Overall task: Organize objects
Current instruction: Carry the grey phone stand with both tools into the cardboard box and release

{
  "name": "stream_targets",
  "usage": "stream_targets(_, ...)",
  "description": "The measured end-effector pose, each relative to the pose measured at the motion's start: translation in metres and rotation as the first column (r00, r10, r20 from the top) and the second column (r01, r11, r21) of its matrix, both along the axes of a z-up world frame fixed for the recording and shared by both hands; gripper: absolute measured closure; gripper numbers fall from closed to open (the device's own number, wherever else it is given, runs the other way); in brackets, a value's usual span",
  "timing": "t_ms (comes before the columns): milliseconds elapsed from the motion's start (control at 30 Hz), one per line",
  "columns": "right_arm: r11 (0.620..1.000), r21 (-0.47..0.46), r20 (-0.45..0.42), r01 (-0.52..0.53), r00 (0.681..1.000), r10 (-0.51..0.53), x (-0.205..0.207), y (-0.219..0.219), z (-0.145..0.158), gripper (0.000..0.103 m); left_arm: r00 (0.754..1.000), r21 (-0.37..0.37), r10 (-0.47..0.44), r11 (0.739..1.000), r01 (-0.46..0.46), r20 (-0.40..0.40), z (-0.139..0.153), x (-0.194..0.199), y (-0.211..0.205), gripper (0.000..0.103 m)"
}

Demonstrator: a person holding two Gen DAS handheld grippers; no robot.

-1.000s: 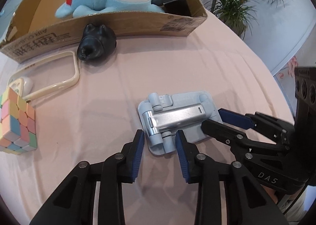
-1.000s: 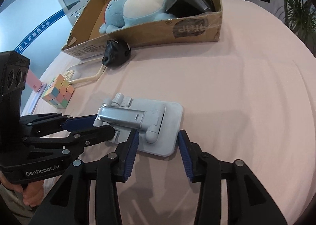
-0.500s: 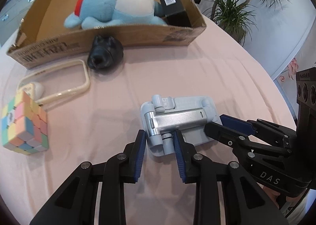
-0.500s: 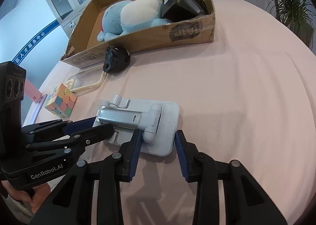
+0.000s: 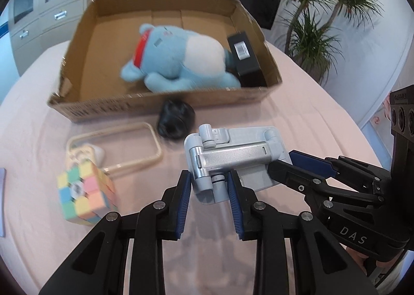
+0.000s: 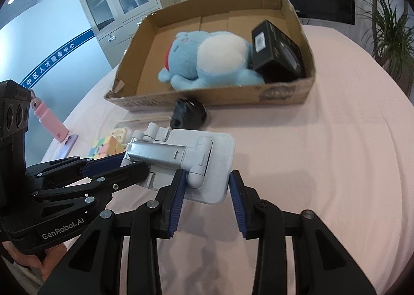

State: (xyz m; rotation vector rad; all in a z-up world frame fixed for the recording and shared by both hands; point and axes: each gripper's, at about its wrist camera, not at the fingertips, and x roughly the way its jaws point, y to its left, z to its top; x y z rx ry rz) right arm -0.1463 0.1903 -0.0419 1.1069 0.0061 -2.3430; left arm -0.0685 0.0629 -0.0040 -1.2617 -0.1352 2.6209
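grey phone stand [image 5: 234, 163] clamped between left tool [image 5: 210, 190], right tool [image 6: 206, 185]

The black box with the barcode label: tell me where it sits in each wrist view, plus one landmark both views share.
Left wrist view: the black box sits upper right of centre, in the cardboard box's right end, beside the blue plush toy.
Right wrist view: the black box sits upper right, in the same corner.
Shared landmark: the blue plush toy.
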Motion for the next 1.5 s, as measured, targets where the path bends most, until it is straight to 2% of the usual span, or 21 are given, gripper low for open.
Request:
stream_targets(567,0.998,-0.004,-0.084,-0.055,0.995,0.055,-0.034,-0.067,0.044,0.071,0.99,-0.029,0.097,0.995,-0.101,-0.098,0.046,-0.03,-0.056,0.077)
stream_targets(900,0.996,-0.003,-0.121,-0.088,0.989,0.087,-0.076,-0.118,0.06,0.071,0.983,-0.024,0.145,0.989,-0.148,-0.113,0.06,-0.075,-0.103,0.077)
stream_targets(1167,0.994,-0.002,-0.08,-0.109,0.991,0.109,-0.126,-0.161,0.045,0.071,0.983,-0.019,0.174,0.984,-0.176,-0.058,0.039,-0.124,-0.138,0.077)
stream_targets(1367,0.993,0.031,-0.041,-0.116,0.992,0.117,-0.146,-0.183,0.02,0.071,0.981,-0.013,0.195,0.981,-0.195,0.008,0.005,-0.148,-0.153,0.077)
stream_targets(1500,0.991,0.054,-0.011,-0.124,0.992,0.125,-0.154,-0.194,0.003,0.071,0.978,-0.035,0.204,0.979,-0.202,0.04,-0.014,-0.155,-0.156,0.077)
